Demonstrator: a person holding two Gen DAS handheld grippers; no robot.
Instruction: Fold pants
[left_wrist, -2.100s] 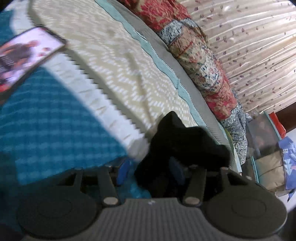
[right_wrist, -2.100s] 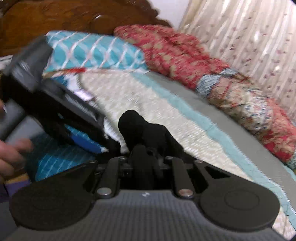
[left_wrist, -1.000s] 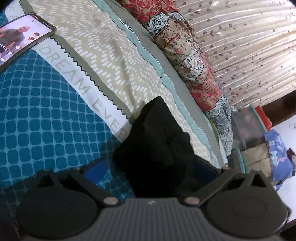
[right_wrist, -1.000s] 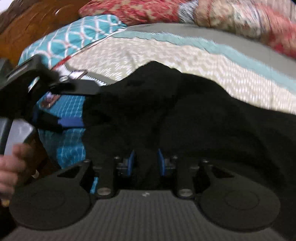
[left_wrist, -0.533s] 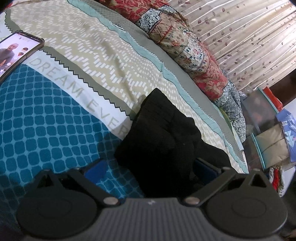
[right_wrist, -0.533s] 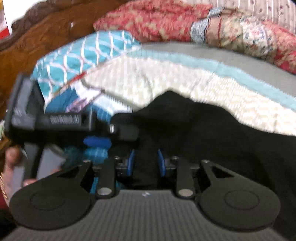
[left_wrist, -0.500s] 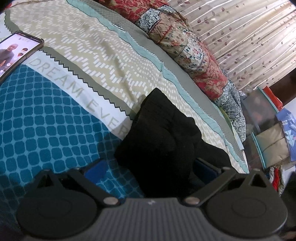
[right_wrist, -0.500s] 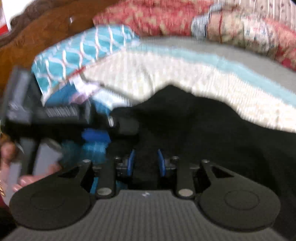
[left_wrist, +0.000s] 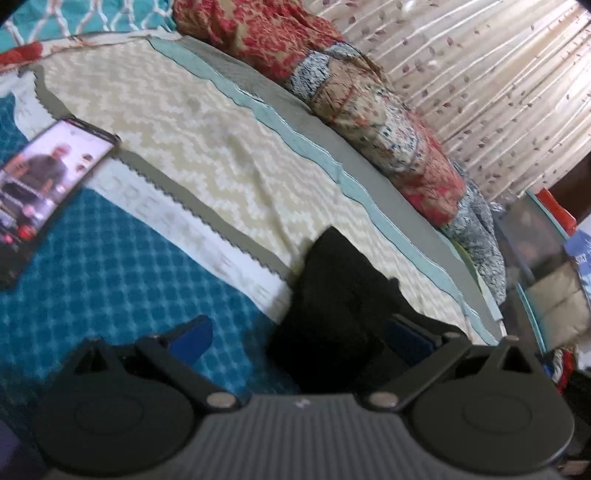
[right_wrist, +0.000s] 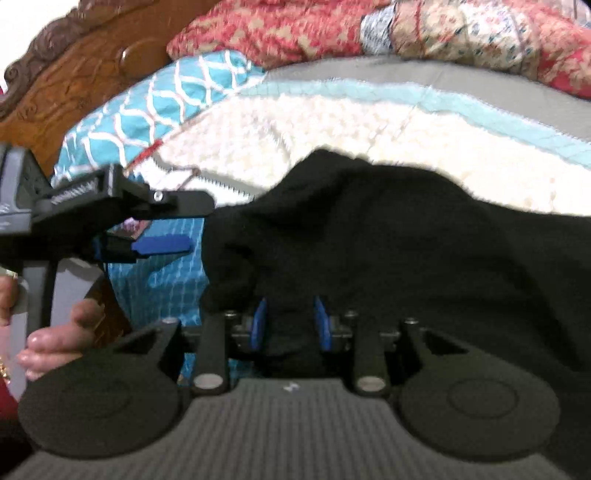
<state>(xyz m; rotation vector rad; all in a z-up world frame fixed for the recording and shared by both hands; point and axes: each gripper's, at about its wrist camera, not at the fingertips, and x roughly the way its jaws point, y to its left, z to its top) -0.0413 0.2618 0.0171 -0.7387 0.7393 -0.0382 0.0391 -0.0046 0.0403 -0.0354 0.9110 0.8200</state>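
- Bed (left_wrist: 229, 155), one: cream zigzag and teal check printed cover, carved wooden headboard (right_wrist: 85, 74) at the head end. It carries everything.
- Red floral quilt (left_wrist: 369, 107), one, bunched along the far edge of the bed by the curtain; clear of the work.
- Black soft-knit pants (right_wrist: 406, 251), one pair, in a loose heap near the near edge of the bed, partly lifted off the cover. My read: light, limp, no stiffness, so it sags and bunches wherever it's unsupported. Not fragile, and the fabric looks grippy enough for rubber pads.
- Where to hold, as a judgement: pinch single edges at waistband or hem corners, one per side, and pull taut. A mid-heap grab catches several layers.
- Teal lattice pillow (right_wrist: 155, 107), one, at the headboard corner.
- Hand-held grippers, two.
  - Right hand-held gripper (right_wrist: 290, 325): blue pads drawn in close, pinching a bunch of the black fabric.
  - Left hand-held gripper (left_wrist: 299, 332): jaws spread wide, the pants between them, no pad visibly pressing. The person's hand (right_wrist: 55, 339) is on its handle.
- Smartphone (left_wrist: 48, 181), one, screen lit, flat on the cover near the bed's left edge, well apart from the pants.
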